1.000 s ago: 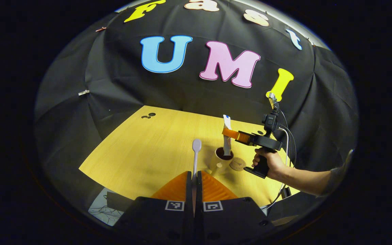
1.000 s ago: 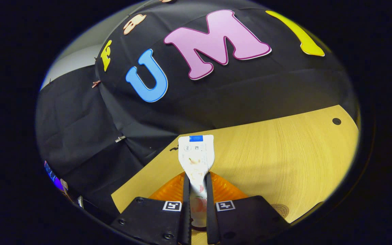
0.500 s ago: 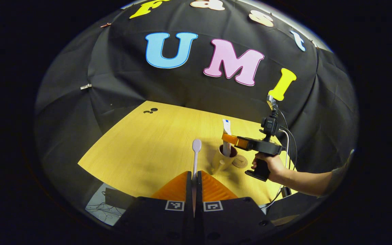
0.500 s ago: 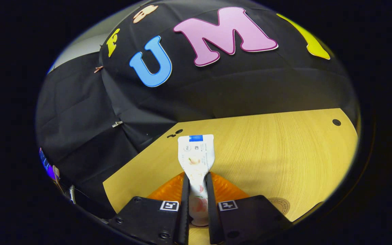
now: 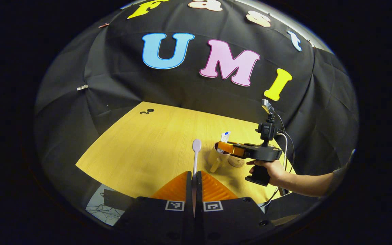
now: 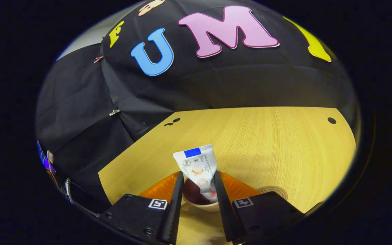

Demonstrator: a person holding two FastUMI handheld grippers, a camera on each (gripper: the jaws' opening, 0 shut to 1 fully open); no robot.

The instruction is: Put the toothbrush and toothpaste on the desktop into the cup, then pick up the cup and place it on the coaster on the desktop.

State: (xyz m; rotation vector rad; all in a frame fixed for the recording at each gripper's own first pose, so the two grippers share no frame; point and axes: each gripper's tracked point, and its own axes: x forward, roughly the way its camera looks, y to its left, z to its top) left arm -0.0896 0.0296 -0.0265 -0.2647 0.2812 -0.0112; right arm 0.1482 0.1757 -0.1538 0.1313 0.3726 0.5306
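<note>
A: Where is the toothpaste [image 6: 198, 167] now?

B: It stands in the cup [image 6: 199, 203], tilted, with its flat end up. It leans against one side of the rim. The right gripper [image 6: 198, 190] has its jaws apart on both sides of the tube, and I see a gap on the left side, so I judge it is released.

A: Why is the gripper so low over the cup?

B: I think it is so that the tube drops straight in and does not fall out.

A: And the toothbrush [image 5: 195, 153]?

B: The left gripper [image 5: 194, 180] holds it. The jaws are closed on the handle and the head points up and forward, above the desk [image 5: 141, 149]. This way it is ready to go into the cup next.

A: The coaster [image 5: 237, 161]?

B: It lies just beside the cup, on the side of the hand [image 5: 273, 168]. The cup is not on it yet.
</note>
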